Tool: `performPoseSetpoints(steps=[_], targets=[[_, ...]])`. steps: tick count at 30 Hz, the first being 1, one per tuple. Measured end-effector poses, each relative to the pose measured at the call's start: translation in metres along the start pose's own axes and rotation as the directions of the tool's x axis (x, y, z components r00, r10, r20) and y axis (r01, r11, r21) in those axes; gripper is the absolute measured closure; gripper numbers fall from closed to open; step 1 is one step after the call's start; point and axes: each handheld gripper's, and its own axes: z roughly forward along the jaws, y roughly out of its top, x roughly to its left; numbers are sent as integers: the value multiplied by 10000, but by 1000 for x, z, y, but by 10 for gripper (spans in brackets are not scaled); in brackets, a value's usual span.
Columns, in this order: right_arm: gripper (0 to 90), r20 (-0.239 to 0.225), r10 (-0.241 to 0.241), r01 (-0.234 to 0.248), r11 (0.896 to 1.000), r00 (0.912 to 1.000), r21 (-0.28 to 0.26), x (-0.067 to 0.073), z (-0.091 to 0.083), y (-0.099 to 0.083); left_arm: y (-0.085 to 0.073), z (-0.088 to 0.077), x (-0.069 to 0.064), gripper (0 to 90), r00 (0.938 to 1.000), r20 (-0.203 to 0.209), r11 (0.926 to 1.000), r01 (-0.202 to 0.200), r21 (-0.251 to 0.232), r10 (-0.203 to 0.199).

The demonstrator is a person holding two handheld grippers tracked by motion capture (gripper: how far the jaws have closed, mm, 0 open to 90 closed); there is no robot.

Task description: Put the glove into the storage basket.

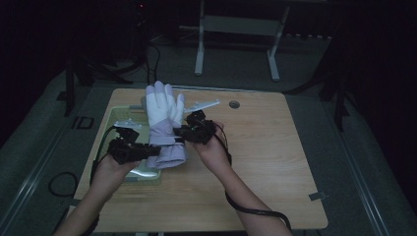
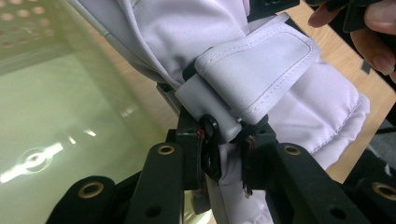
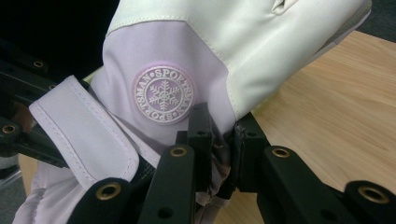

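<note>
High view: I hold a lilac and white ski glove (image 1: 164,125) up over the table (image 1: 255,162), fingers pointing away from me, cuff toward me. My left claw (image 1: 156,150) comes in from the left at the cuff and wrist strap, my right claw (image 1: 183,132) from the right at the wrist. Both are closed on the glove's fabric. The glove sits between my two hands, above the left half of the table. A pale green tray (image 1: 147,174) lies on the table under my left hand, partly hidden by the glove.

Left gripper view: my left claw (image 2: 226,156) is clamped tight, jaws nearly together, pinching the end of the glove's wrist strap (image 2: 254,77) and the fabric under it. The padded cuff (image 2: 327,126) hangs to the right of the jaws. Green tray (image 2: 51,107) lies below at left, wood of the table (image 2: 345,56) at upper right. My other hand's fingertips (image 2: 373,35) show at the top right corner.

Right gripper view: my right claw (image 3: 223,135) is shut on a fold of lilac fabric at the glove's (image 3: 187,56) wrist, just below the round snowflake badge (image 3: 163,94). Jaws almost touch, only cloth between them. The strap (image 3: 88,135) flap hangs at left, with my left claw's black arms (image 3: 23,93) beside it. Table (image 3: 336,121) shows at right, below the glove.
</note>
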Motion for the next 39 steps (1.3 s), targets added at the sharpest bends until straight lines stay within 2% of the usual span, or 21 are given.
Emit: performPoseSetpoints(steps=[3, 6, 7, 8, 11, 12, 15, 16, 19, 20, 23, 24, 29, 32, 35, 36, 39], targets=[[802, -62, -33, 33, 10000, 10000, 7, 6, 7, 4, -3, -6, 7, 740, 10000, -27, 10000, 20, 69, -20], [801, -173, -26, 27, 10000, 9998, 78, 18, 23, 11, -10, -18, 24, 740, 9999, -116, 9996, 125, 250, -122], [801, -173, -26, 27, 10000, 9998, 78, 18, 23, 11, -10, -18, 24, 739, 9999, -116, 9996, 125, 250, -122], [802, -213, -28, 31, 9999, 9998, 144, 24, 33, 14, -14, -22, 32, 739, 9996, -167, 9994, 237, 267, -233], [801, -229, -53, 58, 9998, 9997, 198, 30, 43, 16, -19, -27, 40, 739, 9993, -235, 9989, 308, 345, -300], [801, -316, -21, 29, 9996, 9995, 269, 36, 52, 18, -24, -31, 48, 739, 9991, -273, 9984, 342, 440, -330], [802, -442, 29, -13, 9993, 9990, 368, 42, 65, 20, -28, -34, 54, 739, 9989, -305, 9980, 360, 515, -345], [802, -456, -6, 25, 9991, 9990, 418, 45, 70, 21, -32, -37, 61, 739, 9987, -365, 9972, 380, 637, -357], [802, -485, 34, -9, 9988, 9988, 497, 50, 80, 22, -34, -41, 69, 739, 9991, -335, 9965, 290, 778, -265], [803, -539, 70, -39, 9983, 9985, 576, 54, 87, 23, -36, -44, 76, 739, 9996, -251, 9954, 149, 944, -126], [803, -575, 86, -51, 9981, 9983, 612, 56, 92, 23, -37, -45, 81, 739, 9998, -190, 9941, 66, 1082, -46], [803, -550, 104, -66, 9976, 9984, 693, 58, 97, 23, -38, -44, 87, 739, 9999, -114, 9927, 26, 1205, -13], [804, -404, 194, -159, 9961, 9990, 866, 58, 106, 20, -42, -36, 94, 739, 9999, -43, 9916, 151, 1288, -147], [804, -246, 242, -211, 9926, 9994, 1196, 54, 117, 14, -50, -21, 104, 738, 9987, 46, 9880, 493, 1461, -505], [804, -133, 166, -145, 9898, 9998, 1418, 52, 125, 9, -55, -12, 108, 738, 9977, 61, 9855, 651, 1564, -669], [804, -47, 254, -243, 9854, 9997, 1684, 49, 135, 4, -59, -3, 112, 738, 9963, 76, 9821, 833, 1692, -858], [804, 38, 245, -248, 9806, 9997, 1944, 46, 142, 0, -63, 5, 115, 736, 9947, 75, 9784, 996, 1813, -1026]])
